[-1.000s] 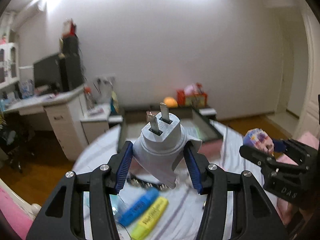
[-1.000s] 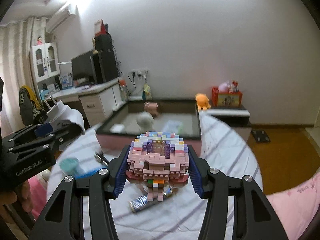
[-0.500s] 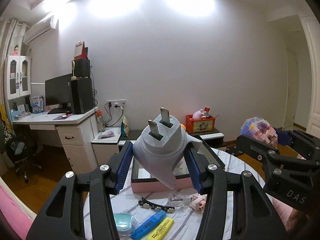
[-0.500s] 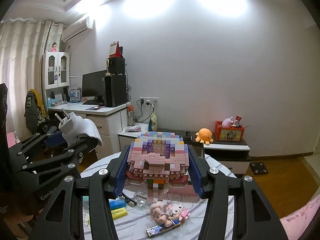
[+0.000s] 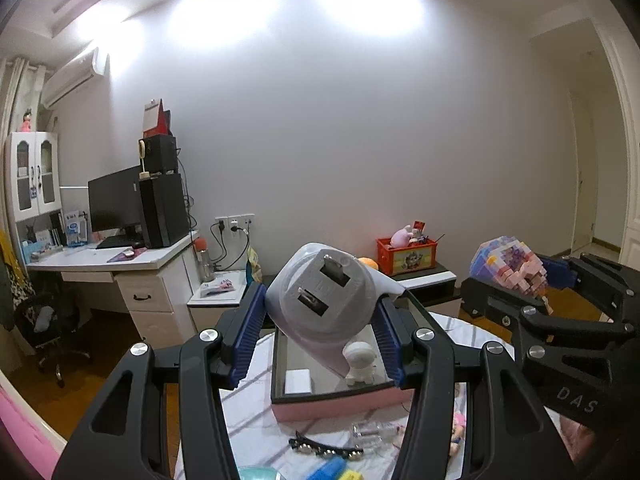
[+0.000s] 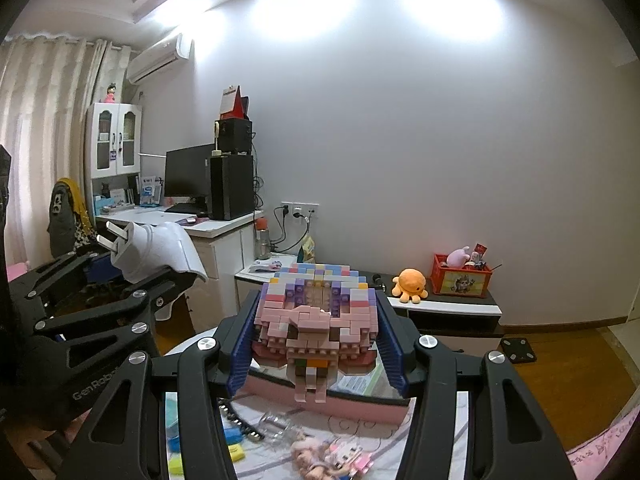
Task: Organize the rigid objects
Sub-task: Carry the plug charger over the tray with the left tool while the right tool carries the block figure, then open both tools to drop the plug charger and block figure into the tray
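My left gripper is shut on a white two-prong plug adapter, held in the air above the table; it also shows in the right wrist view. My right gripper is shut on a pink and pastel brick-built figure, also held high; it shows at the right of the left wrist view. A pink storage box with a dark rim lies on the table below and beyond both grippers, with a small white figurine inside.
On the striped tablecloth in front of the box lie a black hair clip, a clear plastic piece, blue and yellow highlighters, a teal cup and a small doll. A desk stands far left.
Both grippers rose and tilted up with their objects still held; the table dropped lower in view. The plug now faces the left camera more squarely.
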A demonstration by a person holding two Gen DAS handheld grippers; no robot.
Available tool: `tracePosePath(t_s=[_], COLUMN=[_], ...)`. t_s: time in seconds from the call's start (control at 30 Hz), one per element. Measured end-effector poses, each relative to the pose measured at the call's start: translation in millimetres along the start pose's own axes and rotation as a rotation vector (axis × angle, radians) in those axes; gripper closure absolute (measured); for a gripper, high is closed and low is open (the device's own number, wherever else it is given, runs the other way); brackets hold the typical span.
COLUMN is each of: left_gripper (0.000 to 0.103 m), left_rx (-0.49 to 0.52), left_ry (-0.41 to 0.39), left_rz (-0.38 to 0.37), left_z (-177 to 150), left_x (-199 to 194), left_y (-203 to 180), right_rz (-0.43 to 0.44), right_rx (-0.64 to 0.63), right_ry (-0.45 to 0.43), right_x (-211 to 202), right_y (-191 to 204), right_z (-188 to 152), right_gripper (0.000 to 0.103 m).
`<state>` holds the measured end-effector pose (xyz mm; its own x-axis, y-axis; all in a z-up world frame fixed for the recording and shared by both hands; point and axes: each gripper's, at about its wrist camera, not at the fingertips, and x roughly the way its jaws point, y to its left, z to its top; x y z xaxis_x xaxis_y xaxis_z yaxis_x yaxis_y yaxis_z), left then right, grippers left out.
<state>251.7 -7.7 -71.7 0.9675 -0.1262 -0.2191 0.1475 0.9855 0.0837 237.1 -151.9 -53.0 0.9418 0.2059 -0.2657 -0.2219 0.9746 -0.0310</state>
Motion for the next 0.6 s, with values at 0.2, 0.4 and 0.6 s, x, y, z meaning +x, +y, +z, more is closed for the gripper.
tracePosePath(t_s=[0.2, 0.4, 0.6], left_gripper=[0.05, 0.05, 0.05], left_rx=[0.009, 0.027, 0.051], left_ry=[0.069, 0.214, 0.376], left_rz=[-0.021, -0.054, -0.061], left_z=[-3, -21, -55], left_x=[54, 133, 203], left_y=[-4, -5, -11], right_rz=[0.005, -0.011, -0.014], right_rx=[0.007, 0.022, 0.025], right_ry=[0.055, 0.193, 0.36], right_x=[45, 114, 184], right_y=[-15, -40, -59], right_z=[2, -20, -53], right_gripper=[0.048, 0.048, 0.048])
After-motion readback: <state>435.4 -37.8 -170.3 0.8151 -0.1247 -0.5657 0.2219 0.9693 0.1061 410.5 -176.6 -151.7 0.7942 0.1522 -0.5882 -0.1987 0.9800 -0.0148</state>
